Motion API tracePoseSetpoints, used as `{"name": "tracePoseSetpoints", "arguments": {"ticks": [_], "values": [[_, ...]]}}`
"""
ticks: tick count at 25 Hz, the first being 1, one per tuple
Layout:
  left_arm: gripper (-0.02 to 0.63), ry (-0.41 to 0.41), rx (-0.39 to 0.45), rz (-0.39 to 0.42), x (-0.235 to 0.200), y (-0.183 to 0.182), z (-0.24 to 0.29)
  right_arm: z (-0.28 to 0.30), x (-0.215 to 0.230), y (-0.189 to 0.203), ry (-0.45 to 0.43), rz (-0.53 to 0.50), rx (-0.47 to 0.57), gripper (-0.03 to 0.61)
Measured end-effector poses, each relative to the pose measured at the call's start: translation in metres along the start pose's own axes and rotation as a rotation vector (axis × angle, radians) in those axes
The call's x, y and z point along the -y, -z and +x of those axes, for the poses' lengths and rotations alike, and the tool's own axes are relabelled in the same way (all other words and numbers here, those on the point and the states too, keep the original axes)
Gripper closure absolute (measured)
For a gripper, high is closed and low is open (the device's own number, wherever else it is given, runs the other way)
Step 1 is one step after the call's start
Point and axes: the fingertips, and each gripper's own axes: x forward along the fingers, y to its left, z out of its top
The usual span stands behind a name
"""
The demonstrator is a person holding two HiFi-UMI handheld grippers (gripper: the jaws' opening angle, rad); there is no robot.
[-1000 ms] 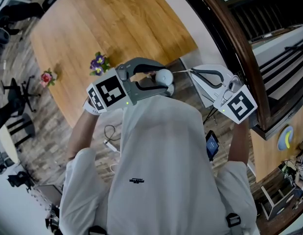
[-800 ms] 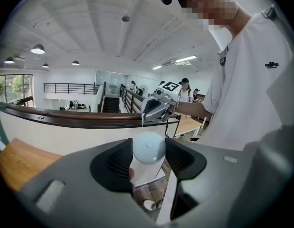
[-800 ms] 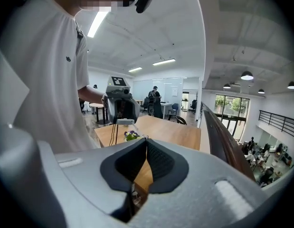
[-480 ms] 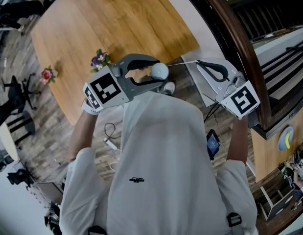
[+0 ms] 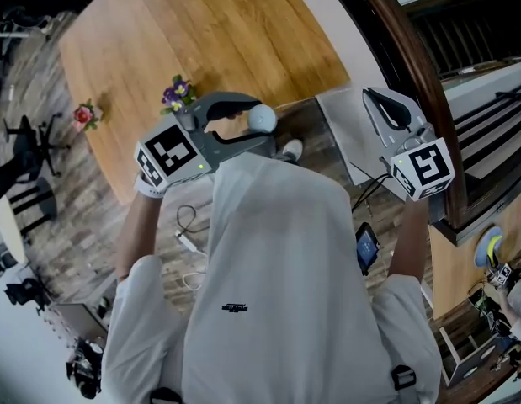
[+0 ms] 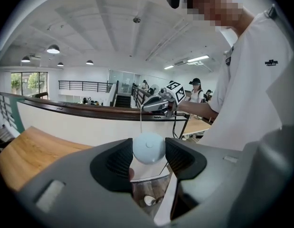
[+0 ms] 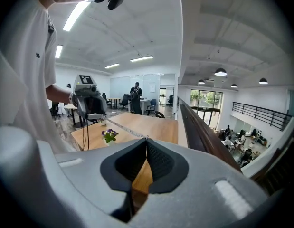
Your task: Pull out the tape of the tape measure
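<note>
Where the left gripper (image 5: pixel 262 124) reaches out in front of the person's chest, we note its fingers (image 6: pixel 119 161) standing fairly wide, one pad pressed on each side of the tape measure (image 6: pixel 148 147). It is a small, round, pale case. The case sits out at the fingertips and is held up in the air. In the head view it shows over the near edge of the wooden counter (image 5: pixel 201 32), near a pot of purple flowers (image 5: pixel 178 93).

A thin white tape (image 6: pixel 140 122) leaves the top of the case and runs across to the right gripper (image 7: pixel 147 146). We find that gripper well apart from the left one, off to the person's right by the dark railing (image 5: pixel 412 66). Its fingers are closed together, ribbed pads meeting, and the tape's end is pinched at their tips. From there the tape leads away toward the left gripper. The two grippers face each other.
</note>
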Motion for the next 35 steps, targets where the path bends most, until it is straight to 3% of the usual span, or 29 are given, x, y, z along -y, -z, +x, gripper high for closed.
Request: {"name": "tracePoseSetpoints", "arguments": {"ticks": [5,13,22,35], "values": [[0.377,-0.042,0.003,-0.053,0.000,0.018,-0.018,-0.004,0.013,0.003,0.045,0.031,-0.003,0.571],[0.377,-0.083,-0.014,-0.072,0.006,0.035,-0.046,0.000,0.026,0.006,0.114,0.040,-0.034,0.571],[0.377,-0.112,-0.023,-0.101,0.005,0.055,-0.054,0.010,0.025,0.005,0.105,0.028,-0.050,0.571],[0.377,-0.034,-0.040,-0.100,0.007,0.046,-0.041,-0.004,0.044,0.017,0.195,0.050,-0.088,0.571]]}}
